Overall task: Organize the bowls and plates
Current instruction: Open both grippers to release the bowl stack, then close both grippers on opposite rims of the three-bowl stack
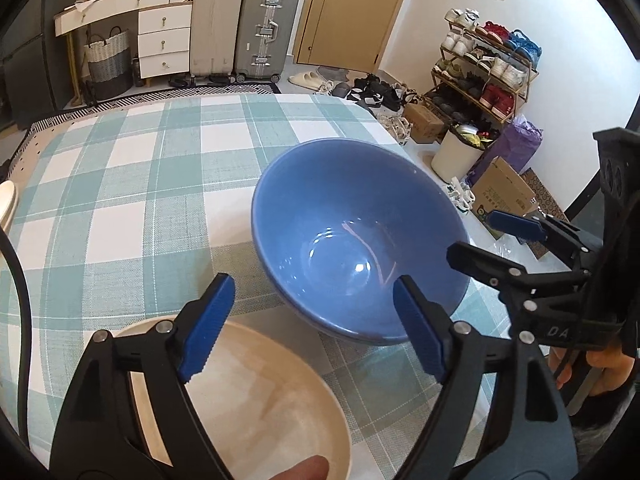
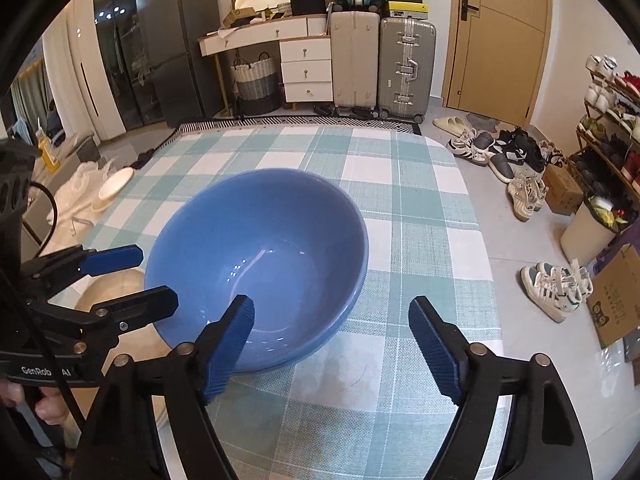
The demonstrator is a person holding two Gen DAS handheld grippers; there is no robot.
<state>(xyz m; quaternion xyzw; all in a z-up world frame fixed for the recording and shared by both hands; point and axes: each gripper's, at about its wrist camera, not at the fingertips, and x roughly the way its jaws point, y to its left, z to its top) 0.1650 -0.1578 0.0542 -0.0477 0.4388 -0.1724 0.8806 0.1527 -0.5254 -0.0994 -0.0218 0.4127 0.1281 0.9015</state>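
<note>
A large blue bowl [image 1: 360,240] stands upright and empty on the checked tablecloth; it also shows in the right wrist view [image 2: 260,256]. A cream plate [image 1: 256,400] lies on the cloth just left of it and near me; its edge shows in the right wrist view [image 2: 116,292]. My left gripper [image 1: 312,320] is open, above the gap between plate and bowl. My right gripper [image 2: 332,340] is open, its left finger over the bowl's near rim. Each gripper shows in the other's view: the right [image 1: 480,240], the left [image 2: 136,276]. Neither holds anything.
The table with the teal and white checked cloth [image 2: 400,208] has its right edge close to the bowl. A small white plate [image 2: 116,182] sits at the far left. Shoes, boxes, a bin and suitcases stand on the floor beyond.
</note>
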